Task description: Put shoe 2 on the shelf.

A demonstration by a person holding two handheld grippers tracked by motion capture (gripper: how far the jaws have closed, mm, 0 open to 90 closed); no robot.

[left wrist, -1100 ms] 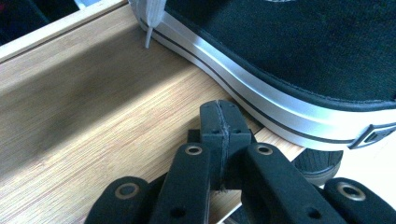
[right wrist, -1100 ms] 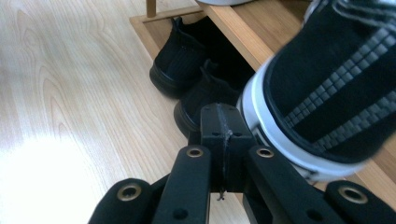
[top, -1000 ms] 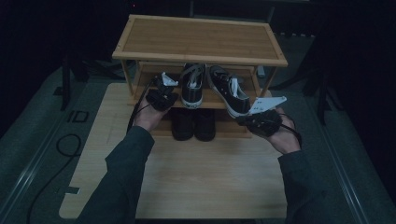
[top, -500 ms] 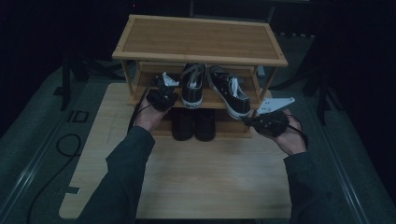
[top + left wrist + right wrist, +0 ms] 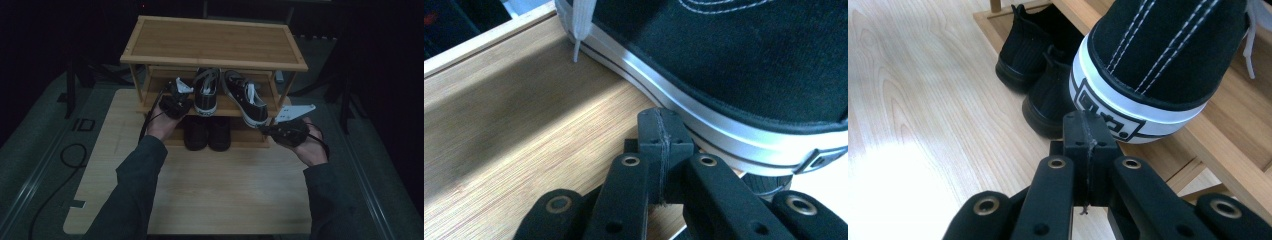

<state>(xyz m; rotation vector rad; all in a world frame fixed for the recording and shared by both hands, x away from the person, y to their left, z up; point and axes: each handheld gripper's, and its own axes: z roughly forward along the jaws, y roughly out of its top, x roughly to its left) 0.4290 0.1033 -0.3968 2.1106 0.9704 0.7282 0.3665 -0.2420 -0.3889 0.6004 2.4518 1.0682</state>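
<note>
Right tongs (image 5: 267,131) nearer rubber-capped sneaker (image 5: 245,103)

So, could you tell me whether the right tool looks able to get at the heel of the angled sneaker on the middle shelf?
Probably yes: the right tool, jaws shut, sits just before the sneaker's heel, with nothing between them.

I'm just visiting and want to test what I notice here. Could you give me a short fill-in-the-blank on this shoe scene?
1. The two black sneakers with white soles sit on the rack's ____ shelf.
2. The dark pair stands on the ____ shelf.
3. The fingers of the left gripper are ____.
4. The rack is made of ____.

Missing words: middle; bottom; shut; wood
</note>
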